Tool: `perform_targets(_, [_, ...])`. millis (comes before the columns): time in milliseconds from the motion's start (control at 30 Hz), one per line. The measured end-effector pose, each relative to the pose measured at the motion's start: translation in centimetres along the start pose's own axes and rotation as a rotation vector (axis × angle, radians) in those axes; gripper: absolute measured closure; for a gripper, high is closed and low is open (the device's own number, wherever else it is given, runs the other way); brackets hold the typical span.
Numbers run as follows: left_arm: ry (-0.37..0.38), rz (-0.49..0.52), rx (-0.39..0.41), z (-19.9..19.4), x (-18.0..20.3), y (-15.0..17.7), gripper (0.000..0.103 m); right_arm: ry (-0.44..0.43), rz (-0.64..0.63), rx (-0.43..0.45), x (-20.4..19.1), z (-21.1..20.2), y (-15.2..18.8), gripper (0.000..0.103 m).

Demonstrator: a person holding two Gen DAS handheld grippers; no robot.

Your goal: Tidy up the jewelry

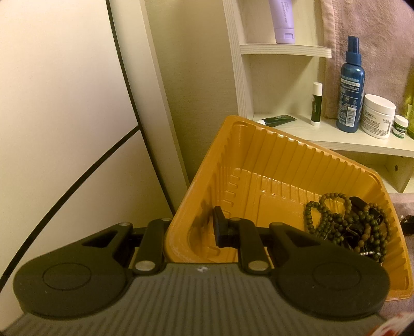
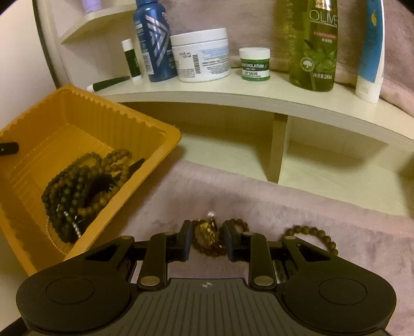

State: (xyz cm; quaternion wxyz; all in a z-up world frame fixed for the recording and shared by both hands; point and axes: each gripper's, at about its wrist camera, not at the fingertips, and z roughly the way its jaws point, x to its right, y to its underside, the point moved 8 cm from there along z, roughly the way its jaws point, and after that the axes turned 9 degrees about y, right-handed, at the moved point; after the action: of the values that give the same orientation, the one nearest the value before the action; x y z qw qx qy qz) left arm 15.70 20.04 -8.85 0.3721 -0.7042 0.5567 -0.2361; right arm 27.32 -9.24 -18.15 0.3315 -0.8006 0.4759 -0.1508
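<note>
Your left gripper (image 1: 192, 230) is pinched shut on the near wall of the ribbed orange plastic tray (image 1: 258, 160): one black pad sits inside the tray against the wall, the other finger is hidden outside it. The tray is tipped in that grip. In its lower right corner lies a tangled pile of dark green and brown bead bracelets (image 1: 346, 224) with a thin silver ball chain at the pile's near edge.

Your right gripper (image 2: 207, 239) is down on the pale pink fuzzy cloth (image 2: 323, 214), just right of the tray. Its jaws stand narrowed around a gold-coloured charm on a brown bead bracelet (image 2: 207, 232); the pads sit on either side of the charm, and you cannot tell from this view whether they press it, though no gap shows. A small white pearl-like bead (image 2: 211, 214) sits just beyond the charm. A second brown bead bracelet (image 2: 313, 234) lies on the cloth just right of the right finger, apart from the first.

Behind the cloth is a cream wooden shelf (image 2: 233, 95). On it, left to right in the right wrist view: a white and green lip balm stick (image 2: 131, 59), a blue spray bottle (image 2: 155, 41), a big white cream jar (image 2: 200, 55), a small green-labelled white jar (image 2: 254, 64), a green olive bottle (image 2: 314, 44), a white and blue tube (image 2: 370, 51). A lilac tube (image 1: 283, 20) stands on the upper shelf in the left wrist view.
</note>
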Motion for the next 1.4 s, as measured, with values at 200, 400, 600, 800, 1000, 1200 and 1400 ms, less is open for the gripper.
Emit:
perform_targets(200, [0.0,-0.005,-0.001,0.0,-0.1,0.0,0.086,-0.059,-0.022,-0.039,-0.6,-1.2,1.1,0.075])
perform_targets(400, [0.0,-0.005,-0.001,0.0,-0.1,0.0,0.086,-0.002,0.027,0.033,0.9,-1.0,-0.7,0.075])
perform_targets(600, [0.001,-0.007,-0.002,0.0,-0.2,0.0,0.086,0.015,-0.037,0.024,0.6,0.6,-1.1,0.081])
perform_targets(800, [0.001,-0.009,-0.005,0.2,-0.2,0.1,0.085,0.036,-0.037,0.007,0.7,1.8,-1.5,0.089])
perform_targets(1000, [0.001,-0.012,-0.005,0.3,-0.2,0.1,0.085,0.05,-0.068,-0.005,0.2,2.3,-1.5,0.094])
perform_targets(1200, [0.001,-0.011,-0.006,0.3,-0.2,0.1,0.085,0.064,-0.076,0.021,0.2,2.0,-1.6,0.095])
perform_targets(1400, [0.001,-0.011,-0.007,0.3,-0.2,0.1,0.085,0.044,-0.053,0.06,0.2,0.6,-2.7,0.095])
